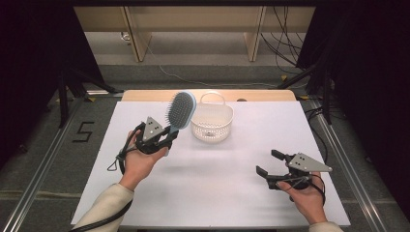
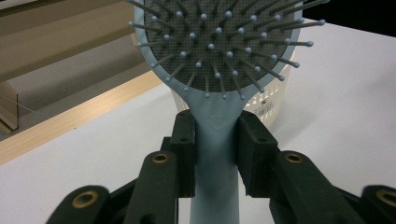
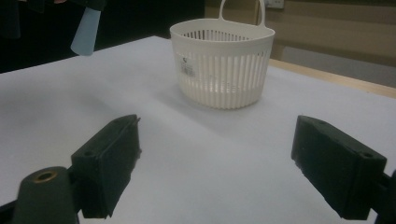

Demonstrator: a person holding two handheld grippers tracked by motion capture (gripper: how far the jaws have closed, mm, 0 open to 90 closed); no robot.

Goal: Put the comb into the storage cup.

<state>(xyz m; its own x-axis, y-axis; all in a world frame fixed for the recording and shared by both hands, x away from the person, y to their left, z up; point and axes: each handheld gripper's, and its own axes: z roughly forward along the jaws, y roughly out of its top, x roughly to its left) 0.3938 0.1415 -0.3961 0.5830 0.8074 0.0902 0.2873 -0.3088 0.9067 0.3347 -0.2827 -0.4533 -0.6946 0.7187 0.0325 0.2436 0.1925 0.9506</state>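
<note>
- A small label (image 3: 187, 65) with dark print is stuck on the outer wall of the white basket (image 1: 212, 126); the print is too small to read.
- A dark "5" (image 1: 83, 131) is marked on the grey floor, well to the left of the basket.
- The left gripper (image 1: 170, 138) is clenched on the light blue handle of the hairbrush (image 1: 181, 110), with 1 pad pressing on each side of the handle in the left gripper view.
- The hairbrush is held up off the table, just left of the basket, its oval head tilted toward the basket's rim; the grey pad carries blue-tipped bristles.
- The right gripper (image 1: 269, 163) is released, its 2 jaws standing wide with nothing between them, well to the right of the basket and nearer the person, pointing toward it.
- The basket has slotted walls and a loop handle, and stands upright on a white sheet (image 1: 222, 193) that covers the table; a strip of light wood (image 1: 145, 94) shows just behind the basket.
- Farther behind the basket are a pale wooden frame (image 1: 138, 34) and loose cables (image 1: 285, 43) on the floor; dark curtains hang on both sides.
</note>
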